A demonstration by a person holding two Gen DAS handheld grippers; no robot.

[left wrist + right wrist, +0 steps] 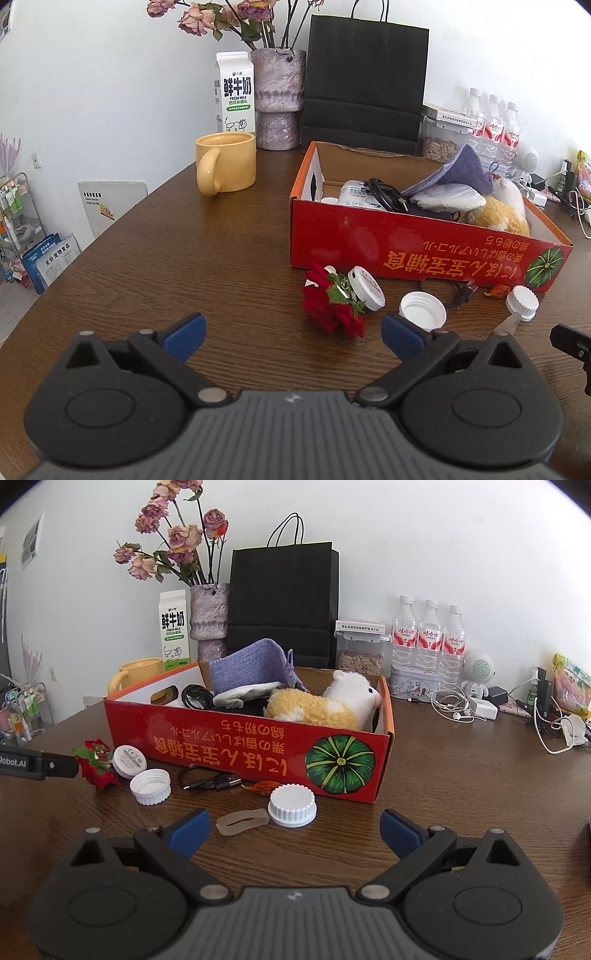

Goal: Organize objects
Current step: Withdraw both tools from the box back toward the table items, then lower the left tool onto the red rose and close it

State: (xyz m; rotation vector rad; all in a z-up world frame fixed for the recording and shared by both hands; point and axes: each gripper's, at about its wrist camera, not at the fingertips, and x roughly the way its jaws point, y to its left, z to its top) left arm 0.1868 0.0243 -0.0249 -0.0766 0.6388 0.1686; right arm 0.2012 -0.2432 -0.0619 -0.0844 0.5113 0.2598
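Observation:
A red cardboard box (pixel 406 243) (pixel 236 749) lies on the wooden table, holding a plush sheep (pixel 325 701), a purple knit cloth (pixel 251 668), a black cable (pixel 384 192) and a white bottle. In front of it lie a red fabric flower (pixel 332 302) (pixel 96 762), a round white disc (pixel 365 288) (pixel 129 760), an upturned white cap (pixel 423 310) (pixel 150 786), another white cap (pixel 291 805) (pixel 522 302), a clear rubber band (pixel 242 821) and a short black cable (pixel 210 781). My left gripper (pixel 293 336) is open just short of the flower. My right gripper (pixel 293 829) is open around the white cap and band.
A yellow mug (pixel 225 166), milk carton (pixel 234 92), vase of dried roses (pixel 279 99) and black paper bag (pixel 365 81) stand behind the box. Water bottles (pixel 428 638), a seed jar (pixel 360 653), earphones (pixel 452 705) and chargers crowd the far right.

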